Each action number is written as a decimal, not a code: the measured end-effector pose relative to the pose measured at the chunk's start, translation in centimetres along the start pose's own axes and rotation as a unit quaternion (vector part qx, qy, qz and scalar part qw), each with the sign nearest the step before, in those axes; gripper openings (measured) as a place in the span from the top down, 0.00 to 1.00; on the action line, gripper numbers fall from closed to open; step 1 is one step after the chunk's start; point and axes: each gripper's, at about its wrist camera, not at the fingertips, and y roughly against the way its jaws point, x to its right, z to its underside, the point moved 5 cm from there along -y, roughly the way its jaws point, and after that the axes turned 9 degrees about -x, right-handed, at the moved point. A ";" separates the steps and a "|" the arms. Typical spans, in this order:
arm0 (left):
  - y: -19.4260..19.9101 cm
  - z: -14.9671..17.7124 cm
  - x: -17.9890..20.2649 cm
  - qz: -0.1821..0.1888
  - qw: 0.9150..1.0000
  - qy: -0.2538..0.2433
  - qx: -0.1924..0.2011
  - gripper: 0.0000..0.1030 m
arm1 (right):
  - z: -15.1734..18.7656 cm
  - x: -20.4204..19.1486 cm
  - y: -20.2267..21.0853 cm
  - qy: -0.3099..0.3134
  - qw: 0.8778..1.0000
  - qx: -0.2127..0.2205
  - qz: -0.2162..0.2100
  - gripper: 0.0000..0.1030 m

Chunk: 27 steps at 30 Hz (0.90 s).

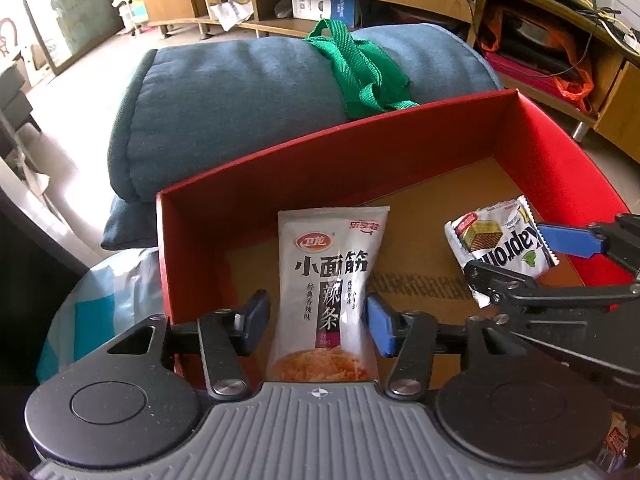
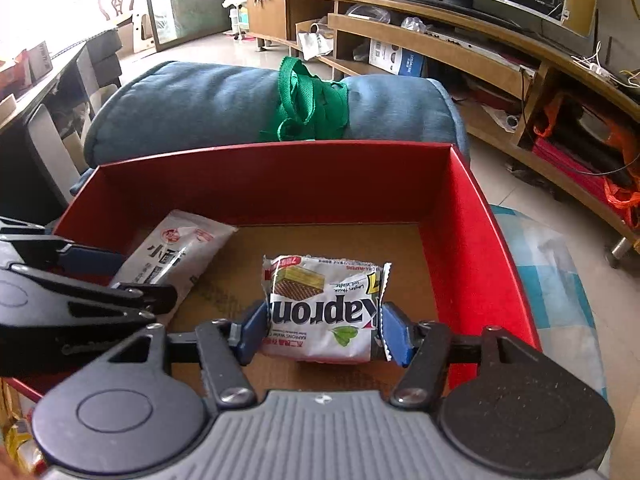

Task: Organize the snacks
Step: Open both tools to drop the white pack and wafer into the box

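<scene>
The left tool (image 1: 316, 322) sits at 6 o'clock in its own view. A white spicy-strip bag (image 1: 326, 288) lies between its blue pads (image 1: 382, 330), but the pads stand a little off each side, so the tool has let go. The bag rests on the brown floor of the red box (image 1: 320, 168), its top pointing to 12 o'clock. I think it is light, soft and crinkly, with slippery plastic skin. A good place to hold it is across the flat middle, or by a sealed end.

The right tool (image 2: 322, 332) is low in its view too. A wafer pack (image 2: 324, 308) lies between its pads (image 2: 394, 336). They sit right at the pack's sides, and I cannot tell if they press on it. The pack lies in the box, at 3 o'clock from the bag. Wafers snap easily, so I would squeeze it gently across its short sides.

Past the box, at 12 o'clock, lies a blue cushion (image 2: 192, 108) with green straps (image 2: 308, 104).
</scene>
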 end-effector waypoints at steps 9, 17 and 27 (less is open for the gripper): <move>0.8 0.0 -0.1 0.000 1.000 0.005 0.008 0.28 | -0.2 0.4 1.4 -0.007 1.000 0.017 0.010 0.38; 2.6 0.2 -0.1 0.003 1.000 0.006 0.025 0.24 | -0.2 0.5 3.5 -0.010 0.999 0.032 0.018 0.38; 4.2 1.0 0.1 0.010 0.999 0.006 0.036 0.23 | 0.5 -0.1 6.1 0.001 0.999 0.045 0.026 0.38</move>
